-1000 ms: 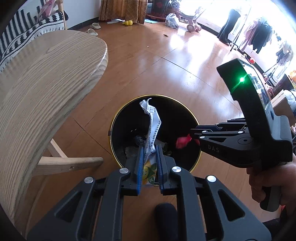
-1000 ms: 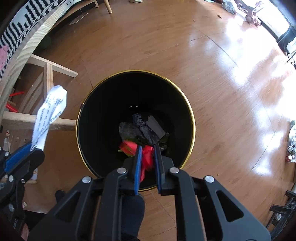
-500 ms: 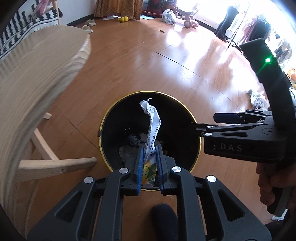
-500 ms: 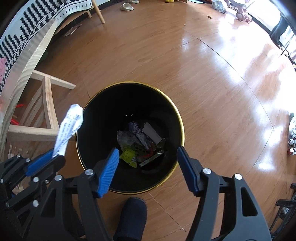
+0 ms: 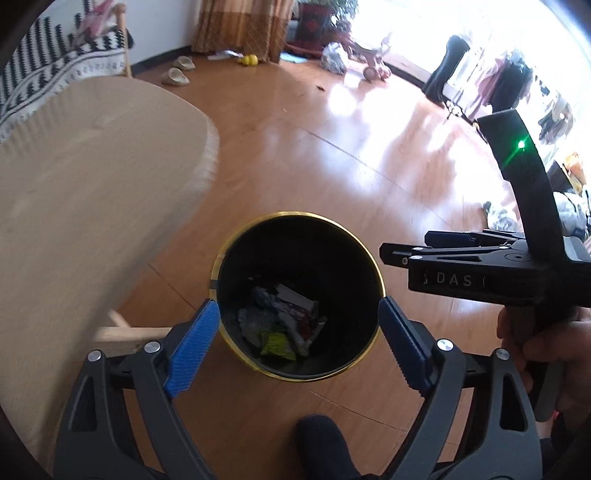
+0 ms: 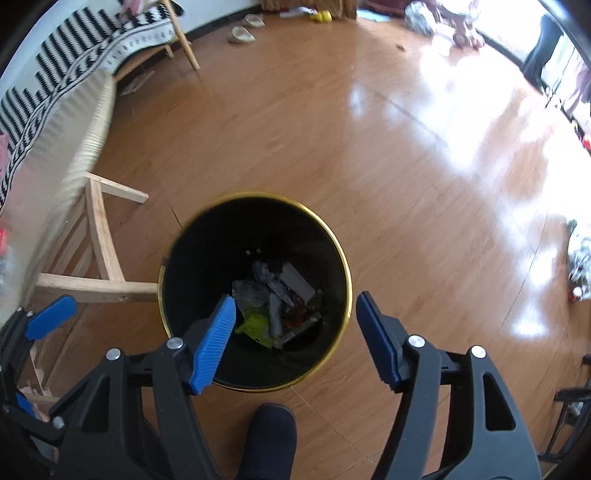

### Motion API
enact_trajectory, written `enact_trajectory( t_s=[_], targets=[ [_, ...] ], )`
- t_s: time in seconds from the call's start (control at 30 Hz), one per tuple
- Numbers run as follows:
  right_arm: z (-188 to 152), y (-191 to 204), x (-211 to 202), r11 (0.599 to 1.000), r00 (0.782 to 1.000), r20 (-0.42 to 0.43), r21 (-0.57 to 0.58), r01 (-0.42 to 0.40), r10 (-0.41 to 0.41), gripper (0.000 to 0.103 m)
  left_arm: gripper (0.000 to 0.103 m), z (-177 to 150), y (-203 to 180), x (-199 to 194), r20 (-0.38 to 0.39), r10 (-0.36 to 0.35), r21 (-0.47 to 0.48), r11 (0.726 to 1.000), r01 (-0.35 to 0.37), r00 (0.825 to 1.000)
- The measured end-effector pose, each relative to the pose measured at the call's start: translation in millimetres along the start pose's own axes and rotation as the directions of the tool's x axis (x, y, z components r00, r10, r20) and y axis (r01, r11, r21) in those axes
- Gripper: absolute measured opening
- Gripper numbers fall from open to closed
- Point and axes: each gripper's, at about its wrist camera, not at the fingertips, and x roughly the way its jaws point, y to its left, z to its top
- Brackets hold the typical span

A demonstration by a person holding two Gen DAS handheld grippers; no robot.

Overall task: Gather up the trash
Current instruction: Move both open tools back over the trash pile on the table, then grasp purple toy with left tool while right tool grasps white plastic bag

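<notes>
Hovering wide apart and empty, the left gripper [image 5: 297,345] and right gripper [image 6: 295,338] frame the trash [image 6: 275,301] lying in the bin [image 6: 334,354] below

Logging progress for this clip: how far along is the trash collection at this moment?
Done: wrappers and scraps lie at the bottom of the bin. In hand: nothing; the left gripper and right gripper are both open and empty above the bin. Left: slippers and other clutter lie on the far floor; whether that is trash is unclear.
</notes>
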Motion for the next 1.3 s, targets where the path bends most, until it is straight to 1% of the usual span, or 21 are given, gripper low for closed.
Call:
enact_trajectory(
  t_s=[0.07,0.13,0.2,0.27,0.3,0.37,0.4,0.47,0.5,0.63,0.7,0.73,0.8,0.9,0.97,1.03,1.1,1.17,1.2,1.27,1.3],
  targets=[
    [5.5,23.1,-17.4,0.999,0.999,0.042,-0.030,-0.017,0.019,0.066,0.089,1.0,15.3,-25.7,0.033,0.030,-0.013,0.999,-0.030,0.999],
    [10.3,54.6,-35.8,0.996,0.995,0.083,-0.072,-0.051,0.057,0.068,0.090,-0.1,38.4,-53.9,0.074,0.072,-0.042,0.997,-0.069,0.995],
    [14.1,88.9,-49.5,0.989,0.989,0.108,-0.118,-0.093,0.106,0.069,0.090,-3.7,72.4,-85.1,0.119,0.126,-0.102,0.988,-0.114,0.985],
    [16.5,137.8,-62.0,0.971,0.978,0.118,-0.184,-0.150,0.173,0.070,0.090,-6.9,104.2,-108.9,0.142,0.182,-0.162,0.974,-0.159,0.973],
    [16.5,153.7,-64.5,0.965,0.974,0.117,-0.205,-0.166,0.193,0.070,0.090,-13.0,131.6,-125.4,0.149,0.231,-0.213,0.957,-0.197,0.962],
    [16.2,202.3,-70.2,0.939,0.963,0.103,-0.266,-0.216,0.250,0.070,0.090,-24.1,171.2,-147.7,0.144,0.295,-0.287,0.926,-0.245,0.945],
    [15.4,224.4,-71.8,0.928,0.958,0.096,-0.292,-0.234,0.271,0.071,0.090,-30.8,191.9,-159.6,0.138,0.329,-0.328,0.905,-0.271,0.934],
    [12.4,275.5,-73.7,0.897,0.946,0.069,-0.347,-0.274,0.316,0.072,0.090,-53.3,241.8,-186.4,0.121,0.398,-0.416,0.852,-0.317,0.909],
    [11.4,292.1,-73.1,0.886,0.942,0.058,-0.363,-0.287,0.329,0.072,0.090,-62.2,260.9,-197.9,0.114,0.422,-0.445,0.831,-0.334,0.899],
    [2.4,373.9,-67.8,0.835,0.925,-0.004,-0.430,-0.344,0.380,0.074,0.091,-105.6,333.5,-236.1,0.067,0.524,-0.519,0.745,-0.418,0.849],
    [-3.8,404.2,-65.8,0.814,0.918,-0.026,-0.452,-0.364,0.396,0.076,0.091,-122.0,357.4,-245.1,0.052,0.542,-0.532,0.725,-0.436,0.839],
    [-6.7,421.2,-63.7,0.804,0.914,-0.036,-0.462,-0.374,0.405,0.078,0.091,-129.6,368.4,-249.0,0.051,0.545,-0.537,0.721,-0.438,0.837],
    [-11.7,448.2,-62.1,0.792,0.908,-0.047,-0.472,-0.387,0.416,0.079,0.091,-136.4,381.7,-253.4,0.055,0.541,-0.535,0.725,-0.432,0.839],
    [-11.3,484.8,-53.6,0.787,0.894,-0.070,-0.447,-0.425,0.443,0.079,0.092,-140.1,396.3,-249.8,0.068,0.538,-0.518,0.738,-0.431,0.840],
    [-7.1,498.4,-46.5,0.792,0.892,-0.066,-0.434,-0.429,0.447,0.079,0.092,-137.8,406.7,-241.9,0.058,0.543,-0.507,0.739,-0.444,0.838],
    [-3.0,507.7,-38.0,0.797,0.888,-0.072,-0.414,-0.440,0.453,0.079,0.092,-135.7,416.4,-234.4,0.063,0.519,-0.510,0.751,-0.419,0.853],
    [0.0,517.1,-28.2,0.801,0.888,-0.080,-0.402,-0.445,0.453,0.079,0.092,-134.1,421.8,-225.4,0.054,0.516,-0.507,0.751,-0.422,0.855],
    [4.3,524.6,-18.3,0.806,0.893,-0.083,-0.400,-0.436,0.442,0.079,0.092,-134.6,427.3,-218.0,0.042,0.505,-0.499,0.758,-0.420,0.862],
    [6.2,525.6,-15.4,0.806,0.893,-0.088,-0.399,-0.437,0.441,0.079,0.094,-134.0,431.5,-214.3,0.033,0.504,-0.495,0.759,-0.424,0.863],
    [7.9,528.7,-8.8,0.803,0.886,-0.100,-0.385,-0.455,0.453,0.076,0.094,-134.9,434.3,-208.3,0.031,0.498,-0.492,0.763,-0.420,0.867],
    [7.7,527.4,-7.3,0.799,0.881,-0.109,-0.382,-0.464,0.460,0.067,0.094,-135.0,434.6,-207.3,0.033,0.495,-0.492,0.764,-0.416,0.868]
  ],
)
